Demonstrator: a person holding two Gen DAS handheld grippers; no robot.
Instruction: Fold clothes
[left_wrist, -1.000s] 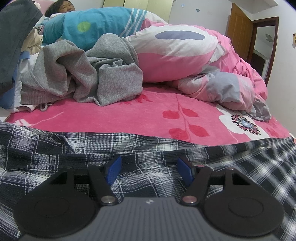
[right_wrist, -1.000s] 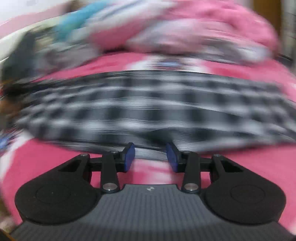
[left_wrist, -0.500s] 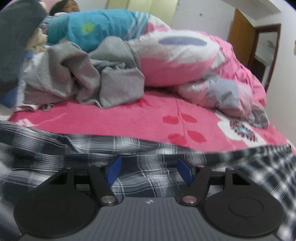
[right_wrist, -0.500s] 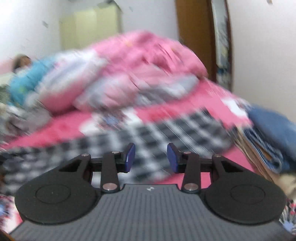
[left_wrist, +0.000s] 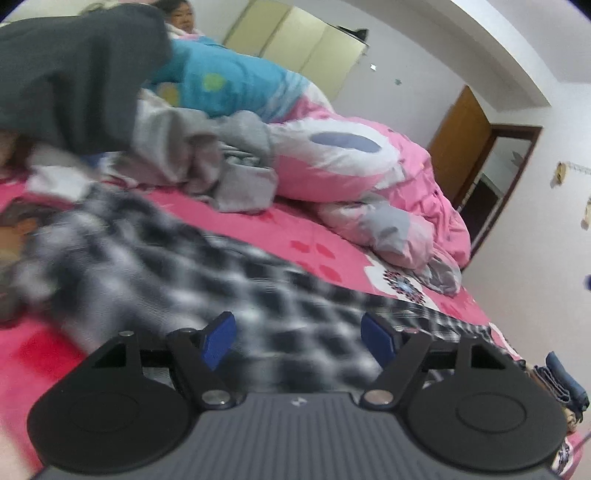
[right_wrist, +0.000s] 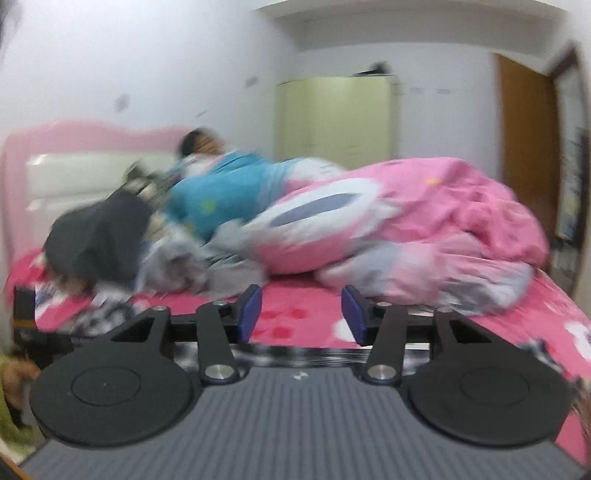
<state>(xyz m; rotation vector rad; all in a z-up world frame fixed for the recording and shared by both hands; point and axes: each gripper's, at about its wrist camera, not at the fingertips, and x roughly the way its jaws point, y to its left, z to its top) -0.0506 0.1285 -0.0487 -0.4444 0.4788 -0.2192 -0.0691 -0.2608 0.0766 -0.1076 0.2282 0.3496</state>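
A black-and-white plaid shirt lies spread across the pink bed sheet, blurred by motion. My left gripper hovers over its near part. Its jaws are opening and the blue pads press on nothing. In the right wrist view only a strip of the plaid shirt shows, just under the fingers. My right gripper is raised above the bed and points at the headboard end. Its jaws are opening too, with nothing between them.
A grey garment heap and a dark garment lie at the head of the bed. A person in a blue top lies beside a bunched pink quilt. Folded clothes sit at the bed's right corner. A wooden door is beyond.
Both grippers have lifted and swung, and both views are now blurred. The left view has tilted and both pairs of jaws stand wider. The right gripper has turned from the shirt toward the headboard.
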